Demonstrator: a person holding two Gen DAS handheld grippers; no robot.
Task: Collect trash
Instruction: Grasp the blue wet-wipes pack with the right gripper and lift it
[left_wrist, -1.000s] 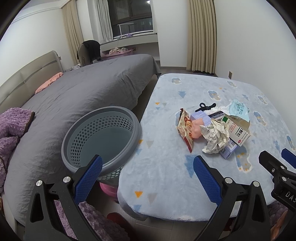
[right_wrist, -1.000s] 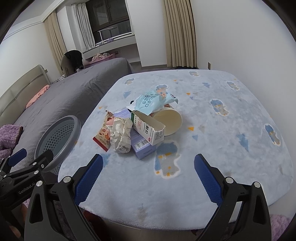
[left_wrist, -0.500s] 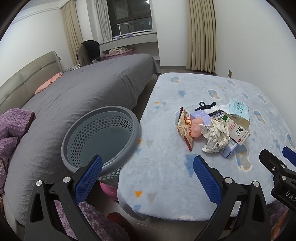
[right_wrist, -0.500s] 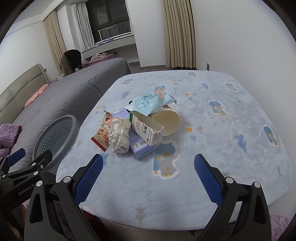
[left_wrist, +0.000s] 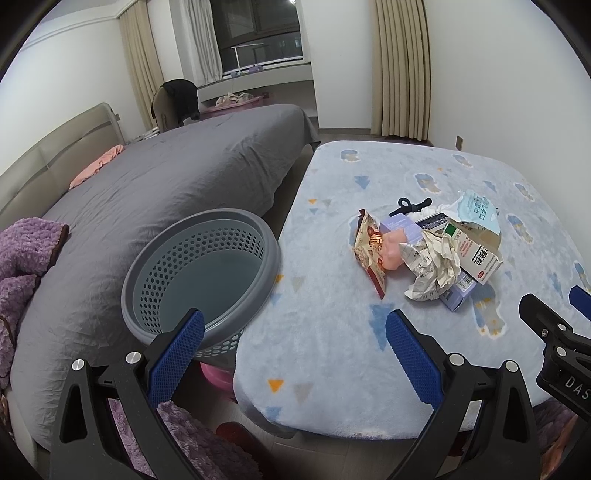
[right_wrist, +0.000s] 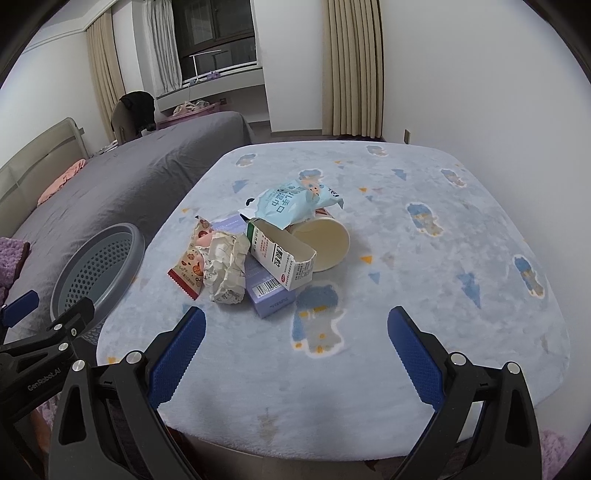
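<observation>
A pile of trash lies mid-table: a crumpled paper ball (right_wrist: 225, 269) (left_wrist: 436, 266), a red snack wrapper (right_wrist: 192, 264) (left_wrist: 371, 251), an open white carton (right_wrist: 284, 258) (left_wrist: 474, 247), a purple box (right_wrist: 266, 291), a tipped paper cup (right_wrist: 325, 240) and a blue wipes pack (right_wrist: 291, 203) (left_wrist: 478, 210). An empty grey perforated basket (left_wrist: 199, 273) (right_wrist: 99, 266) stands left of the table. My left gripper (left_wrist: 293, 343) is open and empty, between the basket and the table's near edge. My right gripper (right_wrist: 295, 347) is open and empty, short of the pile.
The table (right_wrist: 443, 258) has a light blue fleece cover. A grey bed (left_wrist: 166, 184) lies left of the basket, with a purple blanket (left_wrist: 22, 251). A black clip (left_wrist: 412, 206) lies behind the pile. A white wall is on the right.
Both grippers have drifted slightly; the pile sits a little nearer and lower in the right wrist view. Nothing was grasped or moved.
</observation>
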